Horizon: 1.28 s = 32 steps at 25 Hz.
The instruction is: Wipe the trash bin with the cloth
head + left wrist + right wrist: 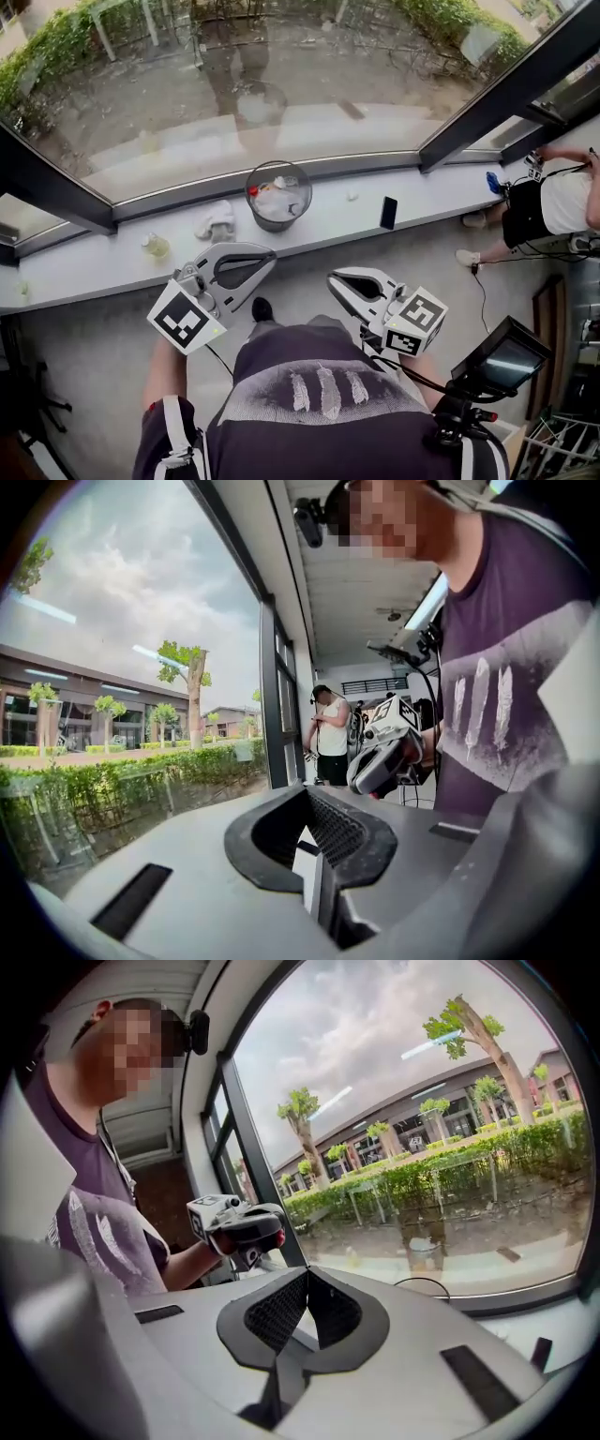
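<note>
A round wire-mesh trash bin (278, 195) with white litter inside stands on the pale window sill (112, 262). A crumpled white cloth (217, 221) lies on the sill just left of the bin. My left gripper (270, 256) hovers over the floor in front of the sill, shut and empty, its tip pointing right toward the other one. My right gripper (333, 279) is shut and empty too, pointing left. In the left gripper view the shut pads (349, 834) face the right gripper (389, 747). The right gripper view shows its shut pads (281, 1312) and the left gripper (239, 1224).
A black phone (388, 213) lies on the sill right of the bin, and a small yellowish object (156, 246) sits at the left. Another person (553, 202) stands at the far right near a blue item (494, 181). A monitor (506, 356) hangs at my right hip.
</note>
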Motion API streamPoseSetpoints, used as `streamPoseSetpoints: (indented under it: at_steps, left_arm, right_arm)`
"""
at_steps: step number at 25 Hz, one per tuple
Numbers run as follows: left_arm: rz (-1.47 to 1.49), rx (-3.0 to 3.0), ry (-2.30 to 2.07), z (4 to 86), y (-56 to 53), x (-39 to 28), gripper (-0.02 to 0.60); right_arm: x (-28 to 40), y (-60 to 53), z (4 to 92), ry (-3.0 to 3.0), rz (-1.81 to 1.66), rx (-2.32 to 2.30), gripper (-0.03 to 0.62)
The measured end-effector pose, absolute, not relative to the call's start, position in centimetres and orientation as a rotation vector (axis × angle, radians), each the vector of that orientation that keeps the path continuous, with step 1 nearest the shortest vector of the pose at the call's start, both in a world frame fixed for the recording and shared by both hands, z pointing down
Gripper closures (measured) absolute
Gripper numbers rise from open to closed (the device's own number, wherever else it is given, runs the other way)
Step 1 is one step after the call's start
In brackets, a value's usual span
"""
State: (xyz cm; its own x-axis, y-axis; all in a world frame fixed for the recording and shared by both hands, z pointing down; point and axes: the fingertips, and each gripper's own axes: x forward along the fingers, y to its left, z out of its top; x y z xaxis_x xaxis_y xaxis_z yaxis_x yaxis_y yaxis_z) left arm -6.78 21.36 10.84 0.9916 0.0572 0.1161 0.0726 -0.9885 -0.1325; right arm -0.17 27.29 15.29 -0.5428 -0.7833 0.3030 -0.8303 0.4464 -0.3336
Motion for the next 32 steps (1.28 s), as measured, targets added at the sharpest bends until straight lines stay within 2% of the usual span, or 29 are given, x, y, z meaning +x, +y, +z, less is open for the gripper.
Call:
streamPoseSetpoints:
  at_steps: [6, 11, 19, 23, 30, 31, 32]
  left_arm:
    - [-0.185, -2.990, -0.070, 11.7, 17.7, -6.7, 0.586]
    - [-0.276, -3.036, 0.038, 13.6, 14.7, -6.7, 0.586]
    - [-0.734, -2.996, 0.202, 19.9, 9.8, -5.8, 0.586]
    - [-0.993, -2.978, 0.278, 23.5, 6.1, -6.6, 0.586]
    - [-1.337, -2.867, 0.407, 36.0, 0.0, -8.5, 0.588]
    - [-1.364, -2.871, 0.400, 37.9, -0.8, -8.5, 0.564]
    - [-1.391, -2.884, 0.391, 39.9, -1.5, -8.5, 0.412]
  right_arm:
    - [0.5, 24.4, 16.4, -2.497, 0.672, 1.407, 0.594]
    - [0.7, 20.7, 18.5, -2.353, 0.381, 1.203, 0.594]
    - [4.3, 15.2, 25.5, -2.215, 0.316, 0.980, 0.594]
    - [7.5, 12.2, 29.1, -2.228, 0.476, 0.972, 0.594]
    - [11.9, 7.7, 35.2, -2.098, 0.495, 0.919, 0.594]
    - [12.4, 7.1, 35.9, -2.069, 0.482, 0.912, 0.594]
    - [12.7, 6.6, 36.5, -2.041, 0.473, 0.908, 0.594]
